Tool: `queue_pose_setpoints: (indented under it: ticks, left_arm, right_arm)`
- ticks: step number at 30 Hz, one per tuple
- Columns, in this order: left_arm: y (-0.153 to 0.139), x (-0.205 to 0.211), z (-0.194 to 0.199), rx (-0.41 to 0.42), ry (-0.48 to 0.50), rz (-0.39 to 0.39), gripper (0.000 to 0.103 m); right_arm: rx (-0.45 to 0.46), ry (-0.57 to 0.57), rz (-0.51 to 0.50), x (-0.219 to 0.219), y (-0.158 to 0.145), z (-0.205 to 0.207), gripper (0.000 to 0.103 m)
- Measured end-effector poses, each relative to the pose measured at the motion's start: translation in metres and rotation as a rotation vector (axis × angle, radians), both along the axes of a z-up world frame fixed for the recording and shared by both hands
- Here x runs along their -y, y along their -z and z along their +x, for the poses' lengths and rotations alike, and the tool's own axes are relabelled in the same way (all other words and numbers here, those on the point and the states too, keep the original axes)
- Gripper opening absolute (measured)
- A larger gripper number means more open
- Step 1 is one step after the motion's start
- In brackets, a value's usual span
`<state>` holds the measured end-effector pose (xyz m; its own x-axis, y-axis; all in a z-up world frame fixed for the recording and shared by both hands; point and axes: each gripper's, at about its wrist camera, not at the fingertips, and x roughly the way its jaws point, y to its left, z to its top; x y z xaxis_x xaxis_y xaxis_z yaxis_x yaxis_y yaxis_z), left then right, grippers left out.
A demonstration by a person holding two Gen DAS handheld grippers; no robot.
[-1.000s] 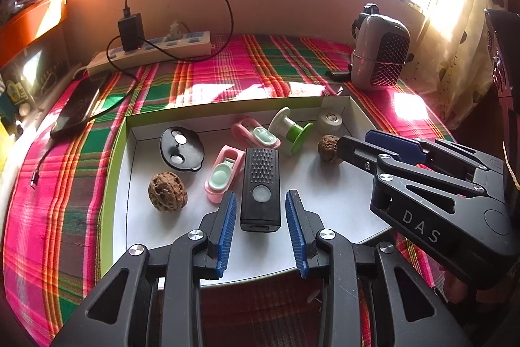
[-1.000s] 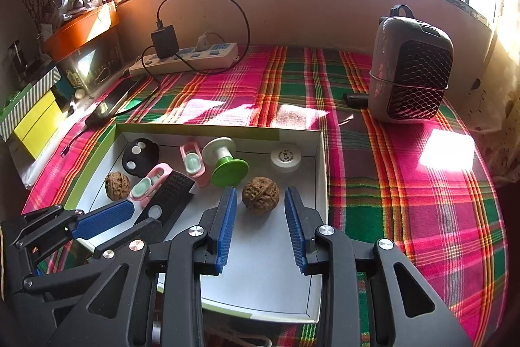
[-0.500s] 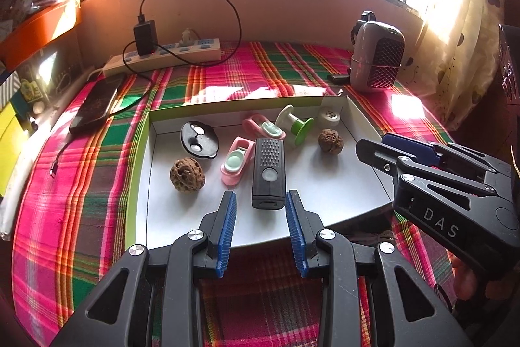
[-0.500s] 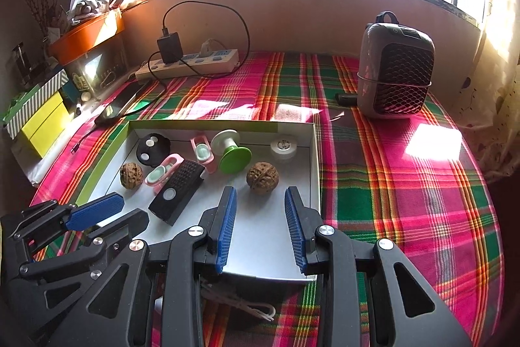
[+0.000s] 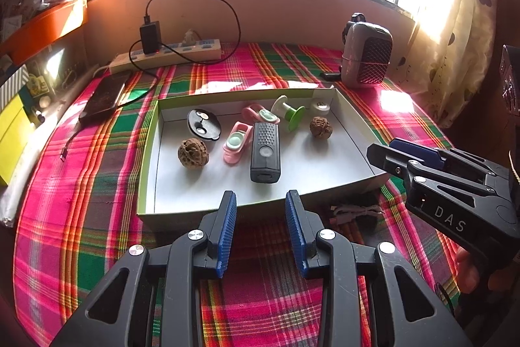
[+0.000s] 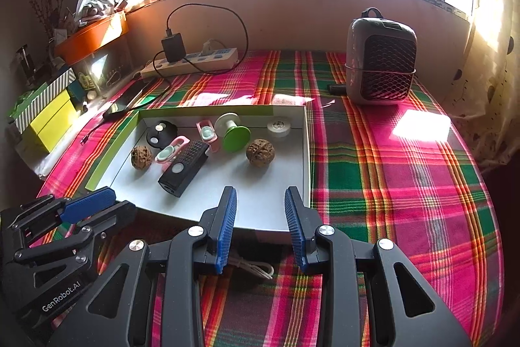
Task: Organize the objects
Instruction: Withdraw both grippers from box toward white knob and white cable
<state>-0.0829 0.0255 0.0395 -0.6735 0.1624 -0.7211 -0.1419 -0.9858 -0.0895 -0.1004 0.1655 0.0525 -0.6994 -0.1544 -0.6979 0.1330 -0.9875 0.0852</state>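
Note:
A shallow white tray with a green rim [image 5: 148,181] [image 6: 305,152] sits on the plaid cloth. In it lie a black rectangular device [image 5: 265,152] [image 6: 184,167], two walnuts [image 5: 192,153] [image 5: 320,127], two pink clips [image 5: 237,142] [image 5: 261,113], a black round disc [image 5: 203,123], a green and white spool [image 5: 289,113] and a small white roll [image 5: 320,107]. My left gripper [image 5: 260,230] is open and empty, just in front of the tray's near edge. My right gripper [image 6: 260,228] is open and empty at the tray's near right corner.
A small grey heater [image 6: 381,64] stands at the back right. A power strip with a charger [image 5: 169,52] lies along the back wall, a phone [image 5: 103,96] at the left. A coiled white cable [image 6: 252,267] lies on the cloth in front of the tray. Yellow boxes [image 6: 48,116] stand left.
Both grippers have pulled back and up from the tray. The tray and its objects now look smaller and farther; both grippers stay open and empty.

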Motion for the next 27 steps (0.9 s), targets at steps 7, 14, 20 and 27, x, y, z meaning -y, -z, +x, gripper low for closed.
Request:
queue_pose_setpoints:
  ticks: [7, 14, 20, 27]
  left_arm:
    - [-0.002, 0.001, 0.012, 0.002, 0.025, 0.030, 0.030]
    - [0.005, -0.008, 0.018, 0.033, 0.086, 0.060, 0.030]
    - [0.014, -0.020, 0.017, 0.077, 0.151, 0.096, 0.033]
    - [0.022, -0.028, 0.012, 0.103, 0.169, 0.097, 0.033]
  right_arm:
    - [0.010, 0.014, -0.005, -0.008, 0.005, 0.013, 0.032]
    - [0.023, 0.036, -0.010, -0.018, 0.012, 0.022, 0.032]
    - [0.029, 0.040, -0.019, -0.024, 0.015, 0.029, 0.033]
    - [0.038, 0.051, -0.027, -0.031, 0.019, 0.032, 0.033]
